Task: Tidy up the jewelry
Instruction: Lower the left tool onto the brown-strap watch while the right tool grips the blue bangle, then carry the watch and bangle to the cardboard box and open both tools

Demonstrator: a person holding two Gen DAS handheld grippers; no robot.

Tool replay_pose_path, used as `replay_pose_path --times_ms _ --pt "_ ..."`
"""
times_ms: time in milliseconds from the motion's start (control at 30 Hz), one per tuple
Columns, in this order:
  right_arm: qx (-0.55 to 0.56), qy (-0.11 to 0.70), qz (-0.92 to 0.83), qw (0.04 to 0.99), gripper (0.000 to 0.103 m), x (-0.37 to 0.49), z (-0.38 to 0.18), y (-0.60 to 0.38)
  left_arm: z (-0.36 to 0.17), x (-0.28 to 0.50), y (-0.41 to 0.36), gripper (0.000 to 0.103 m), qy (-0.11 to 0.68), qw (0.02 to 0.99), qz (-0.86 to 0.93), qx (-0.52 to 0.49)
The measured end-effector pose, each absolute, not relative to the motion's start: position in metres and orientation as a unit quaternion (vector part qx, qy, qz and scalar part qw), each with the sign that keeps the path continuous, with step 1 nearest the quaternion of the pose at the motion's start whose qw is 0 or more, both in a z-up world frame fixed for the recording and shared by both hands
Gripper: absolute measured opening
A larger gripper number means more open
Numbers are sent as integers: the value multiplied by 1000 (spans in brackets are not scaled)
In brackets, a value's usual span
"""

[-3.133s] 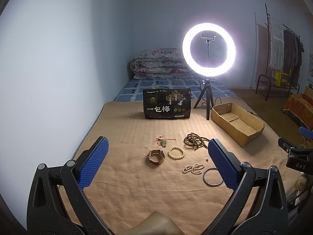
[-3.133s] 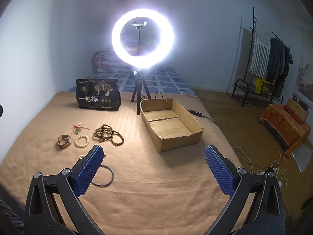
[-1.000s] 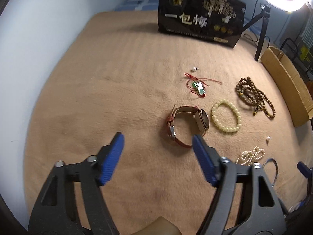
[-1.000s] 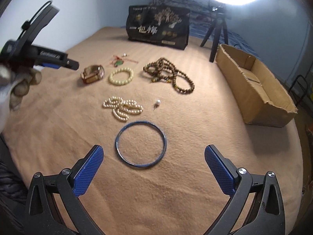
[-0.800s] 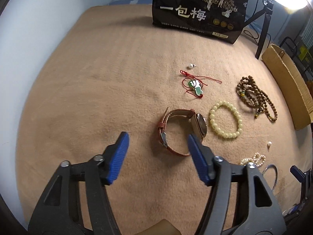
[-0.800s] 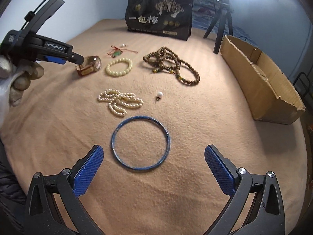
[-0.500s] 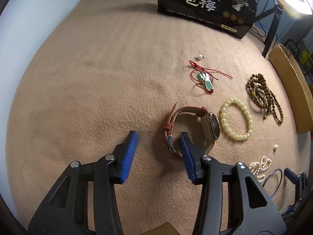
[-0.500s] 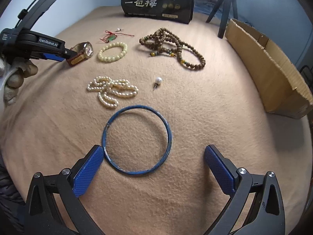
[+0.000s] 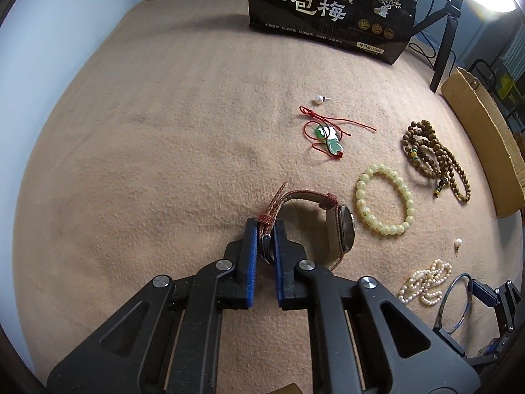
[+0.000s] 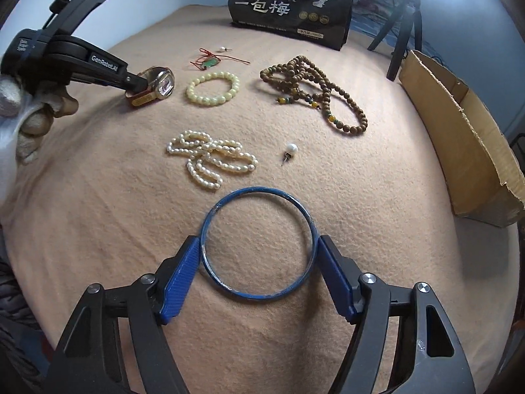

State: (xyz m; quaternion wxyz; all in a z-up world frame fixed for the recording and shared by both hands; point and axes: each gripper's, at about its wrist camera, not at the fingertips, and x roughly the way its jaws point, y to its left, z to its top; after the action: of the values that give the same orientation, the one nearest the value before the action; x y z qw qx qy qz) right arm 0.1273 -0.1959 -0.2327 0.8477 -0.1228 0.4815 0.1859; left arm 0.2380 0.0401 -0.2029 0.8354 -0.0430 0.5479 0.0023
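Left gripper (image 9: 262, 229) is clamped on the red strap of the watch (image 9: 341, 229) — its jaws have just been closing. Beside the watch lies the pale bead bracelet (image 9: 384, 200); past that, the brown bead strand (image 9: 433, 161). Right gripper (image 10: 258, 249) has just been narrowing around the blue bangle (image 10: 259, 243) — both pads touch its rim, and it lies flat on the tan blanket (image 10: 98, 213), nearer than the watch.

Brown-strapped watch (image 9: 331, 226) on edge; blue bangle (image 10: 259, 243) lies flat.
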Motion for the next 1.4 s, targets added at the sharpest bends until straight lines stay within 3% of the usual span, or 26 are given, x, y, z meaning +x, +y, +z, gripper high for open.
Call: replay_pose_path --times_ms 567,933,1400 --pt "-101 404 170 893 71 131 -155 -223 -140 230 28 7 490 869 -20 -68" --pt "-73 391 92 913 71 162 -122 -303 -99 253 -53 7 460 883 -81 -53" --pt "-50 399 27 915 71 201 -127 -378 -103 307 -167 7 462 873 -149 -47"
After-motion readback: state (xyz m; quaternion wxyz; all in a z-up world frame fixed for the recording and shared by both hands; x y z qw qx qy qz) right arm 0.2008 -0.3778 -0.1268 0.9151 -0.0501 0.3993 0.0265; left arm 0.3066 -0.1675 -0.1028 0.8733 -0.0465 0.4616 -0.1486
